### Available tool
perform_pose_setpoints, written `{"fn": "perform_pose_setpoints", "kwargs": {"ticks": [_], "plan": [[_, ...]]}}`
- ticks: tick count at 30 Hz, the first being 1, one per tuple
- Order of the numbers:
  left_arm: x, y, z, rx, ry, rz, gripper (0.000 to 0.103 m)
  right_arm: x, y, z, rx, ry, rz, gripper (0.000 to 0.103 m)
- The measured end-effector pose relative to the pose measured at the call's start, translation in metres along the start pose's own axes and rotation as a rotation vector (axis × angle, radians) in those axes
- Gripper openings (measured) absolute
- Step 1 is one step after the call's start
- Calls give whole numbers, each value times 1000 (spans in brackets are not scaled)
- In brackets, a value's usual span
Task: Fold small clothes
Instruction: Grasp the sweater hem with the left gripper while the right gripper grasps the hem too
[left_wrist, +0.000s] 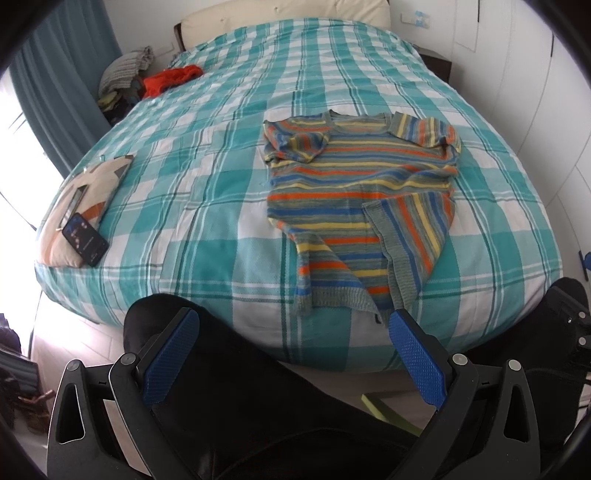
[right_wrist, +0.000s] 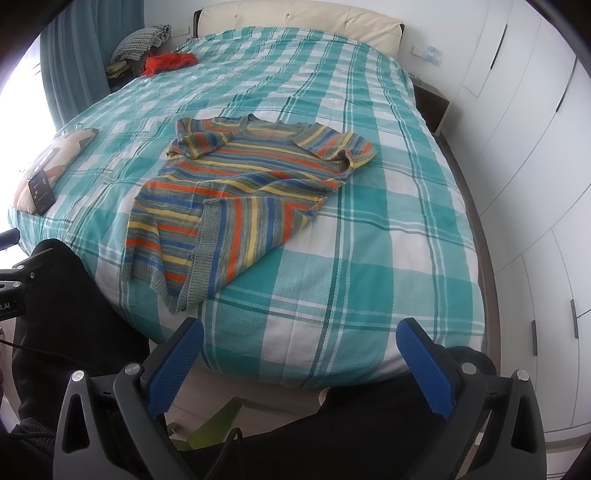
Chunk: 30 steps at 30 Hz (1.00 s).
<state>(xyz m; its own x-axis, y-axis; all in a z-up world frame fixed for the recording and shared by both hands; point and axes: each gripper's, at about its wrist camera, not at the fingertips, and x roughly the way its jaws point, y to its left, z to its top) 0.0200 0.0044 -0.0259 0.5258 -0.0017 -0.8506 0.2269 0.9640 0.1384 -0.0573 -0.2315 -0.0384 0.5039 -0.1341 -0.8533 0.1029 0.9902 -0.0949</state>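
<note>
A small striped knit top (left_wrist: 354, 192) in orange, blue, yellow and grey lies on the teal checked bedspread (left_wrist: 207, 192). Its near right hem corner is folded over the body and its left sleeve is tucked in. It also shows in the right wrist view (right_wrist: 236, 192). My left gripper (left_wrist: 291, 321) is open and empty, held off the bed's near edge, just short of the top's hem. My right gripper (right_wrist: 301, 330) is open and empty at the near edge, to the right of the hem.
A cushion (left_wrist: 74, 218) with a dark phone (left_wrist: 85, 240) on it lies at the bed's left edge. A red garment (left_wrist: 170, 79) and a clothes pile (left_wrist: 125, 70) sit at the far left. White wardrobes (right_wrist: 535, 184) stand right. The holder's dark legs (left_wrist: 240, 406) are below.
</note>
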Motion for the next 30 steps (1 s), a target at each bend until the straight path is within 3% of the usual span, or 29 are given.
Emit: {"fn": "perform_pose_setpoints", "kwargs": {"ticks": [2,7,11,15,18,19,20,21,22,23,24,30], "plan": [[11,7,2,7,3,18,103,3,-2,1,-9,-7,3,103],[67,31,2,-18,88,-98,103,43,-3,27,-78,-36,9,103],[117,25,8,0,115,-118,102,104,15,69,-140,-4,107,103],[165,20,15,-24,192,-230,102,166,54,115,-220,36,262,103],[181,12,13,15,211,-229,101,213,87,139,-344,89,325,101],[183,11,11,30,210,-231,97,228,95,142,-385,132,333,91],[184,11,9,39,212,-232,91,238,101,142,-418,179,355,58],[187,11,8,41,226,-237,67,244,105,140,-446,223,372,39],[190,13,6,38,250,-250,34,245,104,136,-469,244,373,16],[192,14,4,26,270,-275,18,238,102,132,-494,236,374,8],[192,17,3,8,278,-302,6,227,98,127,-513,224,387,6],[156,34,-6,-14,230,-349,4,138,13,83,-399,173,413,5]]}}
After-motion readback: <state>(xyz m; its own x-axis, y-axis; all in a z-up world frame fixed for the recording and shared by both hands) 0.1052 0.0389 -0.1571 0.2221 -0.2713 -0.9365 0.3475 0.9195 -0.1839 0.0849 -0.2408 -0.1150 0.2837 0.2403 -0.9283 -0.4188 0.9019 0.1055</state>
